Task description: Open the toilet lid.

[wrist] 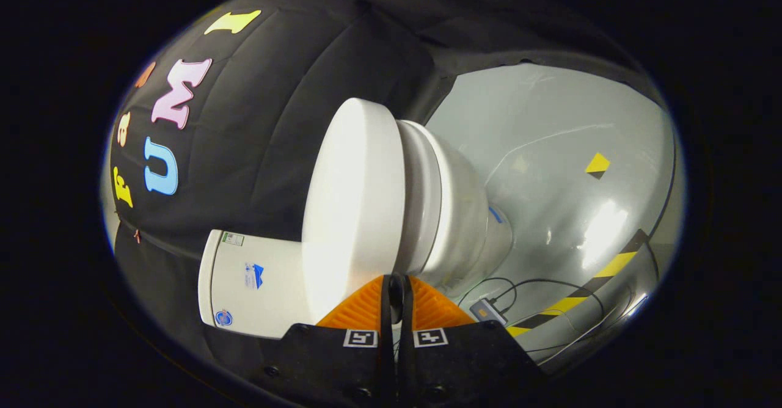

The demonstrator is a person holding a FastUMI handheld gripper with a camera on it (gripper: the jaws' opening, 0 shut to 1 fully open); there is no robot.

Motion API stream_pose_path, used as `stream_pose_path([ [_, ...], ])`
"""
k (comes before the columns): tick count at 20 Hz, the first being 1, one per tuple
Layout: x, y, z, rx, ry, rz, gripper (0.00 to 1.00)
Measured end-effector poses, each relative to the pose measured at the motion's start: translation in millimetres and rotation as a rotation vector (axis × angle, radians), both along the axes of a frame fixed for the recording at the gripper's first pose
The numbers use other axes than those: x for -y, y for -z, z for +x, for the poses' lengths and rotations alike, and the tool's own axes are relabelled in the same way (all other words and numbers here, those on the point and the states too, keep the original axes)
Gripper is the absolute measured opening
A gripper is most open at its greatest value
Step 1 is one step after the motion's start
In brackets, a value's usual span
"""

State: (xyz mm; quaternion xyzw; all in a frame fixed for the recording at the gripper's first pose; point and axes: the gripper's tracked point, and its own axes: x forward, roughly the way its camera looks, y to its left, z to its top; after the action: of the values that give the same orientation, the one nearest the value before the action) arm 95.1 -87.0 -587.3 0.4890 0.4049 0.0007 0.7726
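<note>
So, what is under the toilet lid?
The lid lies closed on the seat, above the bowl. The bowl's inside is covered. The gripper, fingers nearly together, is at the lid's edge.

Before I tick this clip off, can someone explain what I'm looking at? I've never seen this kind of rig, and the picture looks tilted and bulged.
There is no robot arm here. A person holds a two-finger gripper by hand, and a fisheye camera riding on it looks forward along the fingers, which is why everything bulges. The camera is rolled to one side, so the scene appears tilted.

Just ahead of the fingers is a white toilet: the lid lies closed on the bowl, with the tank behind it against the black cloth wall. The fingers sit almost together right at the lid's front edge; whether they pinch the rim I cannot tell.

On the pale floor lie a small box with cables and yellow-and-black striped tape.
</note>
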Motion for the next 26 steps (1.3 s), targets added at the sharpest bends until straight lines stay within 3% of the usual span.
stream_pose_path([
  [5, -13.3, -62.7, 6.9, 0.06, -0.009, -0.124, 0.06],
  [10, -37.3, -127.3, 12.6, 0.111, -0.065, -0.342, 0.06],
  [15, -62.5, -164.9, 15.6, 0.125, -0.068, -0.558, 0.06],
  [26, -123.9, -219.3, 16.3, 0.214, -0.039, -0.76, 0.05],
])
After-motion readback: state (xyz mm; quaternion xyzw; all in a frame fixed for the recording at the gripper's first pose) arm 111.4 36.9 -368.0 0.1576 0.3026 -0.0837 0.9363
